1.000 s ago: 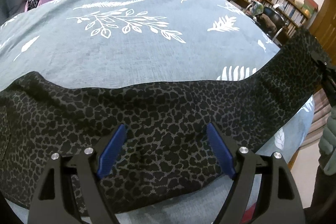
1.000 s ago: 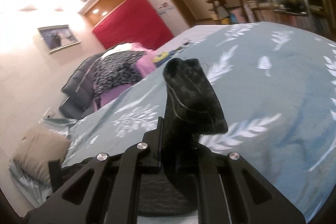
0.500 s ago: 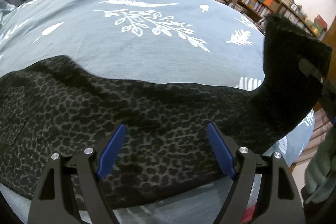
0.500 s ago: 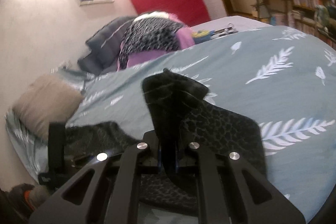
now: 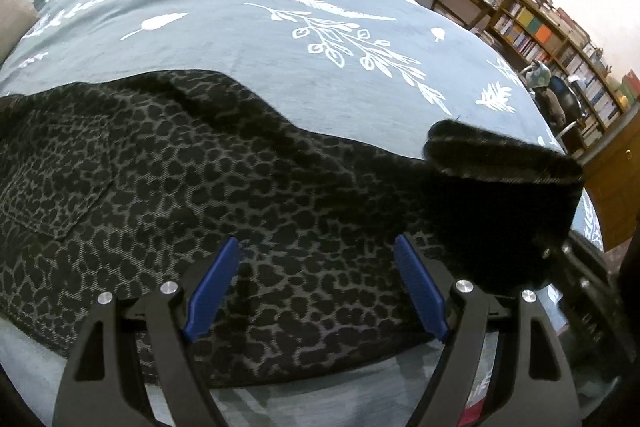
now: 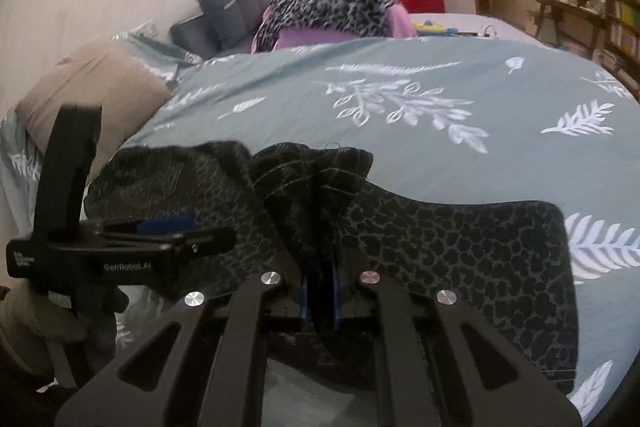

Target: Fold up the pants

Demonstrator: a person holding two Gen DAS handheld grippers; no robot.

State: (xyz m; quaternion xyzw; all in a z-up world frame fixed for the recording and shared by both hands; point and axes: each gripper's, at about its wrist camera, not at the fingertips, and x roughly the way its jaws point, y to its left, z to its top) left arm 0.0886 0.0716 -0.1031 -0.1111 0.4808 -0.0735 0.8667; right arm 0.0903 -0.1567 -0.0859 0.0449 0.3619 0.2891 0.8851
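Note:
Dark leopard-print pants (image 5: 248, 195) lie across the grey-green leaf-print bed cover (image 5: 248, 39), their back pocket at the left. My left gripper (image 5: 316, 267) hovers open just above the pants' near edge, nothing between its blue pads (image 5: 212, 287). In the left wrist view the leg end (image 5: 500, 179) is lifted and doubled back at the right. My right gripper (image 6: 320, 301) is shut on that bunched leg end (image 6: 316, 187), held above the lying part of the pants (image 6: 460, 251). The left gripper (image 6: 200, 233) shows side-on at the left of the right wrist view.
A heap of leopard and pink clothes (image 6: 332, 11) and grey pillows (image 6: 236, 7) lie at the far side of the bed, a beige pillow (image 6: 92, 91) at its left. Bookshelves (image 5: 560, 47) and a desk stand beyond the bed's right edge.
My right gripper has carried the leg end leftward and lower, over the rest of the pants, rolling as it went. My left gripper slid left along the pants, bringing the pocket into view.

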